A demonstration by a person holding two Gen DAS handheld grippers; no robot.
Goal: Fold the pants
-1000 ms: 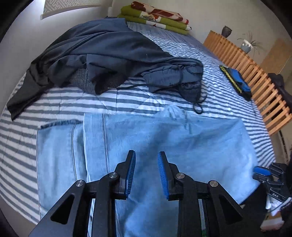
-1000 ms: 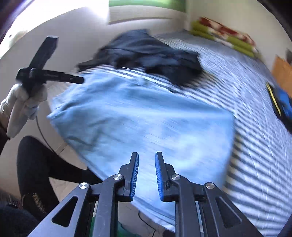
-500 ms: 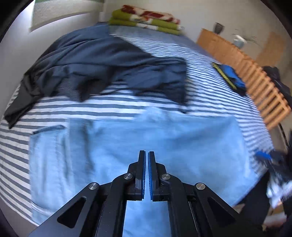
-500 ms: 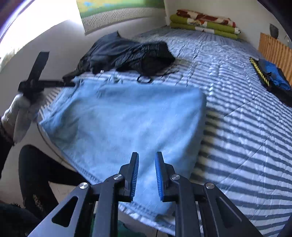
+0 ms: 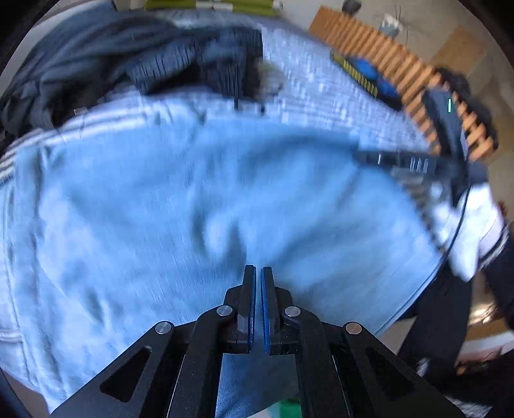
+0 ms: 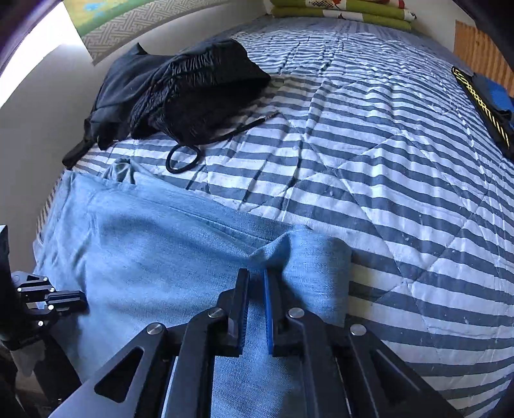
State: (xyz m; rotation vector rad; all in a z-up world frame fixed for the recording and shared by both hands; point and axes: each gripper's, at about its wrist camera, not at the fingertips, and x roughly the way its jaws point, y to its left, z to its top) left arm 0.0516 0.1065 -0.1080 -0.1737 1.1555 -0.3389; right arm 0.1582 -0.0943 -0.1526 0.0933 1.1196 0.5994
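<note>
Jeans (image 6: 154,257) lie spread flat along the near edge of the bed (image 6: 385,167), pale blue denim on a blue-and-white striped quilt, with their right-hand end folded into a neat straight edge. The right gripper (image 6: 256,283) is down on that end, near the corner of the fold, its jaws closing with a small ridge of denim pinched up between the blue pads (image 6: 267,308). The left gripper (image 5: 258,283) sits over the middle of the jeans at the near edge; its jaws are pressed almost together, a thin slit between them, and the left wrist view is too smeared to say whether any cloth is caught there. In that same view the other gripper shows at the right, held in a white-gloved hand (image 5: 465,231), hard against the right end of the denim. Dark clothes (image 6: 180,93) are heaped toward the far left corner of the bed, apart from the jeans, a black cord loop (image 6: 183,159) trailing out between the two. A folded blue-and-yellow item (image 6: 488,106) rests at the right edge. Green bedding (image 6: 340,8) is stacked at the far end.
</note>
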